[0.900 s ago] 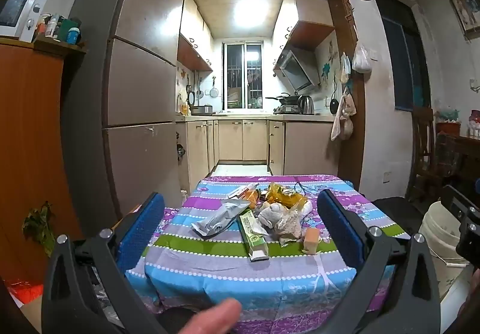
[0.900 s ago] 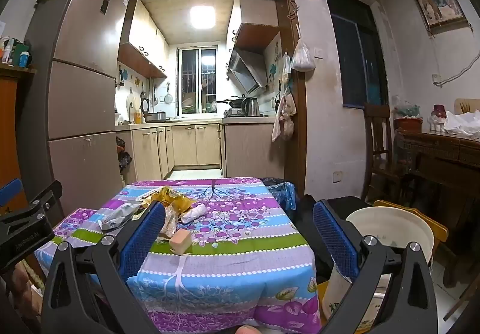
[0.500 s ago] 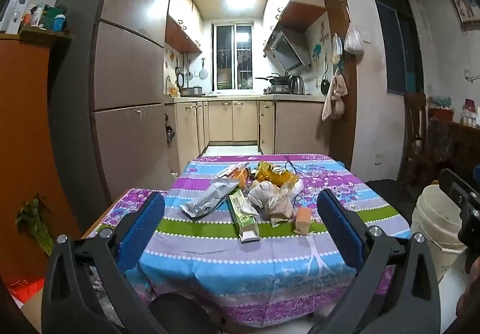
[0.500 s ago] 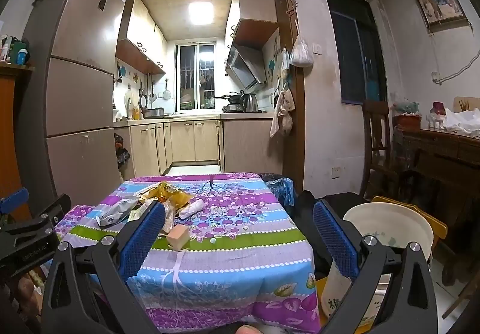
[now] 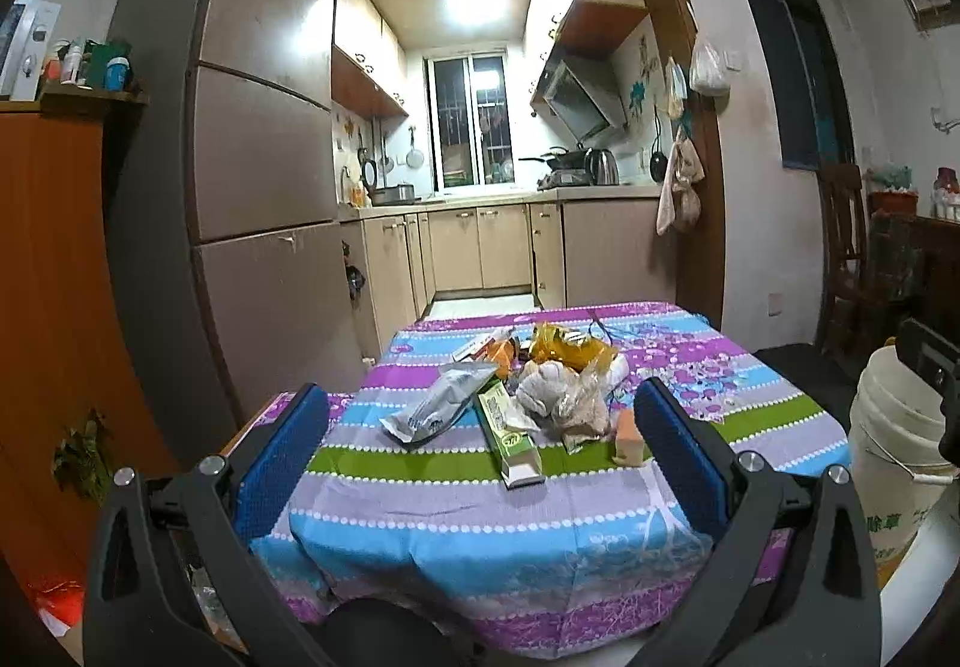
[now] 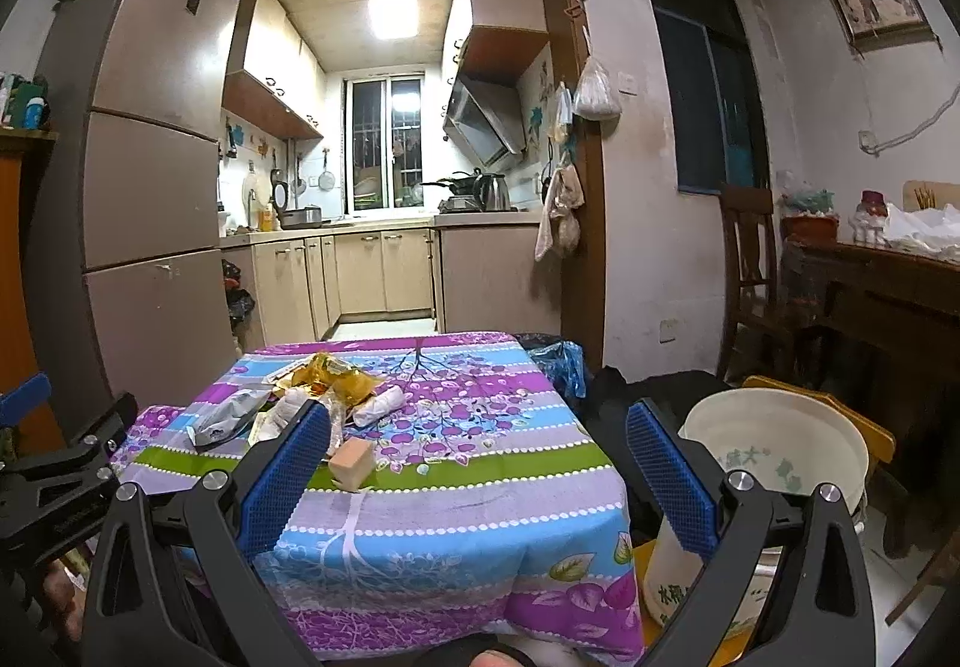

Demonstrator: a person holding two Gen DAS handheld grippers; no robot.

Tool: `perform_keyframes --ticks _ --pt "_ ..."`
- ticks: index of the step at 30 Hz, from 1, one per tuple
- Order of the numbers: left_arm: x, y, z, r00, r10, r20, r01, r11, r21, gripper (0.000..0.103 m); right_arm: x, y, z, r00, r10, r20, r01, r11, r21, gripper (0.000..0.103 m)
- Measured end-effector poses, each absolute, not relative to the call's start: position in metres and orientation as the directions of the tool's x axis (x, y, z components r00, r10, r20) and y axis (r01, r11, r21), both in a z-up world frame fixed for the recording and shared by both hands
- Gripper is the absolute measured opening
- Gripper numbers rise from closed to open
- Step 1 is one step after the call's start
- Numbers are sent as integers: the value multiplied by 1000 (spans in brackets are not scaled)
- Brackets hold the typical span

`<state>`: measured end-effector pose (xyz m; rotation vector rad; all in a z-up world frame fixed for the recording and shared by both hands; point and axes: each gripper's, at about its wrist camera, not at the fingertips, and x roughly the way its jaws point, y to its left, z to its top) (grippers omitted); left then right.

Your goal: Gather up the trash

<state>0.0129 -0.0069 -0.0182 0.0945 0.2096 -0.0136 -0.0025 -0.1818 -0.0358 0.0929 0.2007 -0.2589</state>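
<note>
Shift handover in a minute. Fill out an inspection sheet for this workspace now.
Surface: table under a striped floral cloth.
Job's things: trash pile mid-table: silver pouch, green carton, yellow wrapper, small tan block.
Clutter: nothing seen beyond the trash.
Grippers: left gripper and right gripper open, empty, short of the pile.
Cables: white cord on the right wall.
Surroundings: white bucket right of the table; fridge, kitchen behind.

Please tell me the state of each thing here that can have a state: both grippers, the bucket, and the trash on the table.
left gripper: open, holds nothing
right gripper: open, holds nothing
bucket: upright, lid off, looks empty
green box: lying flat on the table
silver bag: lying flat, crumpled
orange block: standing apart from the pile
</note>
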Motion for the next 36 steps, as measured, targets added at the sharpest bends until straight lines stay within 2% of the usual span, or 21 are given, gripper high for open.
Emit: perform_keyframes --ticks 6,12,25,36 --pt "13 -8 -16 976 6 -218 17 995 102 98 8 -194 -45 935 -225 -274 266 956 123 98" --pt "12 -5 -16 979 22 -204 0 994 105 98 22 -199 -53 935 -126 -331 193 964 181 98" --pt "11 -6 -17 974 8 -228 19 993 117 98 19 -197 -57 931 -68 -358 153 965 213 98" --pt "10 -7 -16 973 8 -229 20 993 120 98 20 -201 -60 911 -85 -403 184 959 214 98"
